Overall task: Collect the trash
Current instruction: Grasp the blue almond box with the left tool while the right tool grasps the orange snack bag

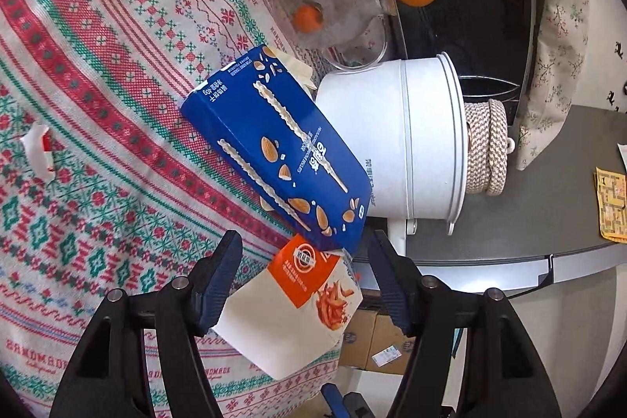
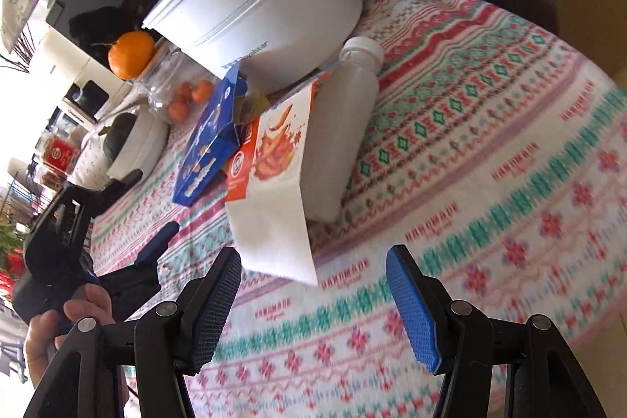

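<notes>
Left wrist view, left hand-held gripper (image 1: 303,277) tilted down, jaws apart around white-orange packet (image 1: 290,312)

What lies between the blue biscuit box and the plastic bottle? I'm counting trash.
The white-and-orange snack packet lies between the blue biscuit box and the plastic bottle, seen in the right wrist view.

Left wrist view rides its own gripper, tilted and rolled, looking close over the blue biscuit box (image 1: 274,147) and orange-and-white packet (image 1: 292,304) toward the white pot (image 1: 395,140) at the surface's edge. Right wrist view looks steeply down across the patterned cloth (image 2: 470,222), a little further back, facing the same cluster from the other side: box (image 2: 207,140), packet (image 2: 270,190), pot (image 2: 266,6). It also catches the left gripper (image 2: 129,218) at its left.
</notes>
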A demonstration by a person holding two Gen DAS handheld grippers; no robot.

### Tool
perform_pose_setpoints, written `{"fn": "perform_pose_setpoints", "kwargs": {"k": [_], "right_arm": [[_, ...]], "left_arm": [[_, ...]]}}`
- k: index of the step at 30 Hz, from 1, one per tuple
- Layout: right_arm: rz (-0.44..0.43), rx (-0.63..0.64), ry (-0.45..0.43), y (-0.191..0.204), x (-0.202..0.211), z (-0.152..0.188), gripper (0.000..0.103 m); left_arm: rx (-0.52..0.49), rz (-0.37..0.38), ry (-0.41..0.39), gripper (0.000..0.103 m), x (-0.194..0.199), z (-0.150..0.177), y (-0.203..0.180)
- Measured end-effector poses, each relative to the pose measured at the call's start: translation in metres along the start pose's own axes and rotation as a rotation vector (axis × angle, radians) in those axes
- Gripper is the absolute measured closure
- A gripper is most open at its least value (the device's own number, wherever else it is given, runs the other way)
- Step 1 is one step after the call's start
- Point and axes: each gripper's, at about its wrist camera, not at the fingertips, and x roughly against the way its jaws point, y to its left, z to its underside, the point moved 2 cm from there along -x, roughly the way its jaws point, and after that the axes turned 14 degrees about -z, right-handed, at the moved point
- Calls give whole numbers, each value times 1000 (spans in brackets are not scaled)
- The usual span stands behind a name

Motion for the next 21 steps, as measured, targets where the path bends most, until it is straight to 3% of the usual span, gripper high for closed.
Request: {"fn": "perform_pose_setpoints", "kwargs": {"k": [17, 18, 20, 21], "right_arm": [[-21, -71, 17, -26, -10, -5, 36], [-18, -66, 18, -25, -10, -5, 36], [-11, -56, 21, -25, -11, -4, 36], [-9, -56, 22, -25, -12, -4, 36]], "left_arm": [[212, 31, -33, 37, -60, -28, 1], [230, 39, -32, 39, -63, -28, 4], [231, 38, -42, 57, -65, -29, 4], [222, 34, -51, 57, -65, -30, 2]]}}
